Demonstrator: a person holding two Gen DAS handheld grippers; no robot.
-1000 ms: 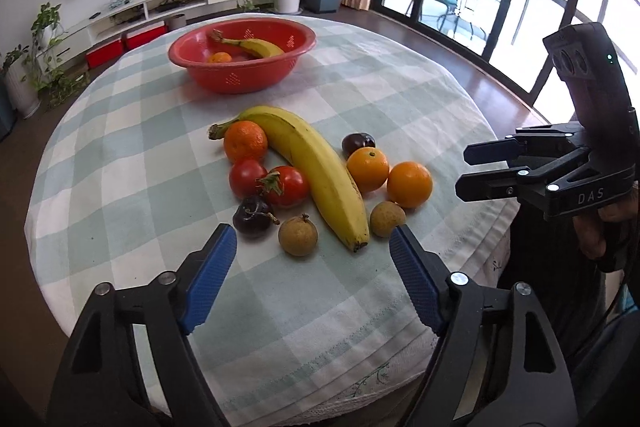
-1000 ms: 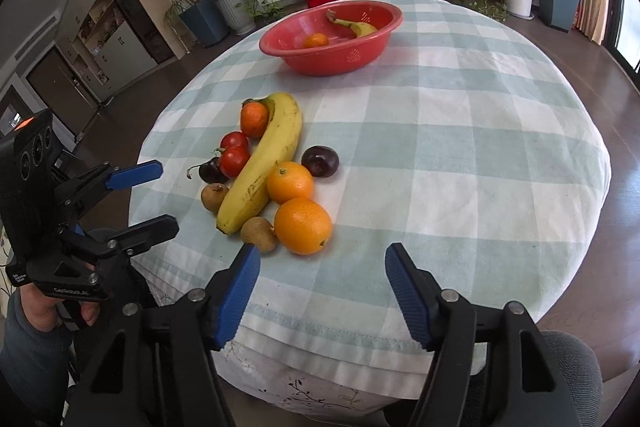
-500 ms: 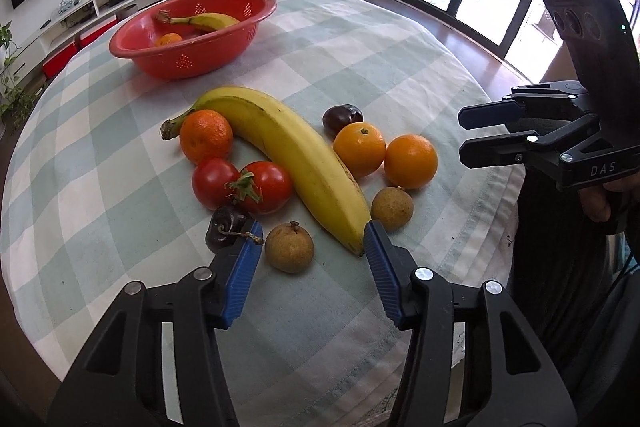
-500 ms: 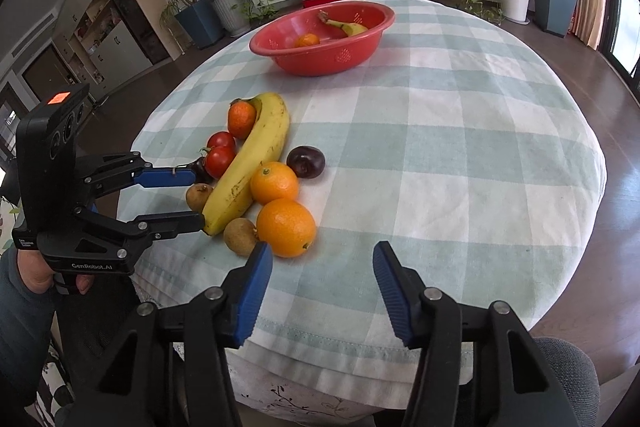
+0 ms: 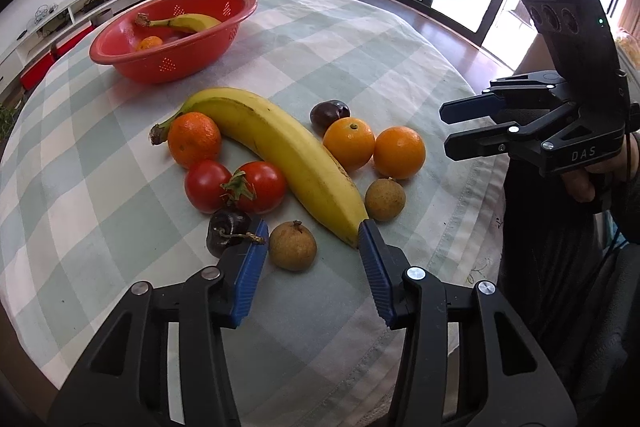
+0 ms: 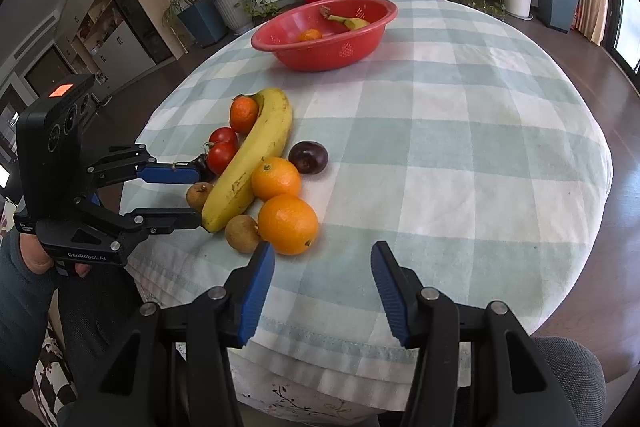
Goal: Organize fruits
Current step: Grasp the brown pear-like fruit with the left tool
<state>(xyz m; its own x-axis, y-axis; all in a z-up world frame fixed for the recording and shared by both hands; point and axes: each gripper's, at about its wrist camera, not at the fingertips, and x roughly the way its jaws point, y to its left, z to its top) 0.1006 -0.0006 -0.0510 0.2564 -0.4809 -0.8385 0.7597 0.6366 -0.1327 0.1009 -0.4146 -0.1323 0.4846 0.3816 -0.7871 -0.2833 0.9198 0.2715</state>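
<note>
Red bowl [image 5: 172, 67]: far on the worktop [image 5: 360, 39], well apart from the loose fruit; holds a small banana [image 5: 188, 23] and a small orange fruit [image 5: 148, 43]
Large banana [image 5: 280, 155]: lies flat on the checked cloth; long axis runs from far-left to near-right in the left wrist view; stem end far, beside a mandarin [image 5: 194, 139]; blunt tip near, just beside the right finger of the left tongs
Other loose fruit: two tomatoes [image 5: 236, 187] left of the large banana; two oranges [image 5: 372, 151] and a dark plum [image 5: 330, 111] right of it; a brown longan [image 5: 385, 199] near its tip
Left tongs [image 5: 310, 251]: wide open, gripping nothing; a second longan [image 5: 293, 245] sits between the fingers; a dark cherry [image 5: 226, 231] touches the left finger
Right tongs [image 6: 322, 269]: wide open, empty; just near of the nearest orange [image 6: 288, 223]
</note>
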